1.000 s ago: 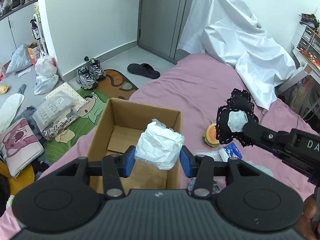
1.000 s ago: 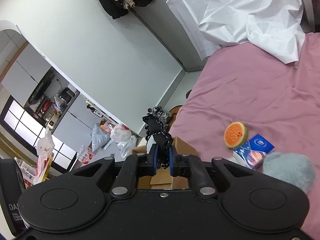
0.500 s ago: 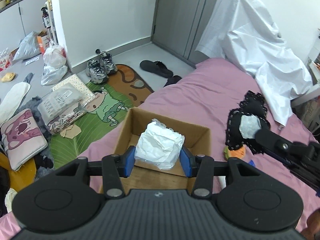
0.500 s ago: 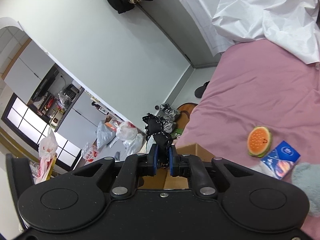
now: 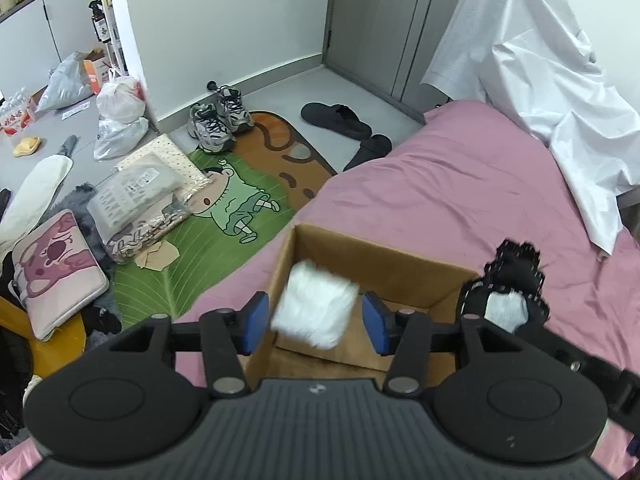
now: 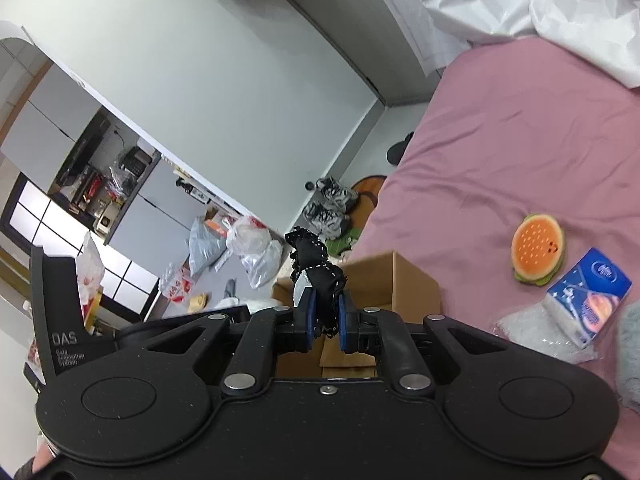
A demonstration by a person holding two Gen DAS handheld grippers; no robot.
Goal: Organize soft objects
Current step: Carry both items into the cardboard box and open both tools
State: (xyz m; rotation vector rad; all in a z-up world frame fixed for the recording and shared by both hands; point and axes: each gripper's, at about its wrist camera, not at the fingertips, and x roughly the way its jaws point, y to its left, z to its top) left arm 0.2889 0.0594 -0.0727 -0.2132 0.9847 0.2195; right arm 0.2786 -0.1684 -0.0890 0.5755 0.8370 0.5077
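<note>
Two jaws: left gripper (image 5: 313, 317) released around blurred white bundle (image 5: 315, 309), right gripper (image 6: 325, 317) clenching black lace cloth (image 6: 316, 263).

Two grippers: the left gripper (image 5: 315, 321) and the right gripper (image 6: 325, 318). One cardboard box (image 5: 384, 264) on one pink bed (image 5: 452, 192). One white bundle (image 5: 316, 310), blurred. One black lace piece (image 6: 316, 264). One burger toy (image 6: 538, 246), one blue tissue pack (image 6: 588, 298), one grey fluffy thing (image 6: 630, 356) at the edge. One white sheet (image 5: 560, 80). On the floor: two sneakers (image 5: 218, 118), two black slippers (image 5: 336, 120), one cartoon rug (image 5: 224, 216), one pink cushion (image 5: 56, 268), and three plastic bags (image 5: 120, 100) by the wall.
</note>
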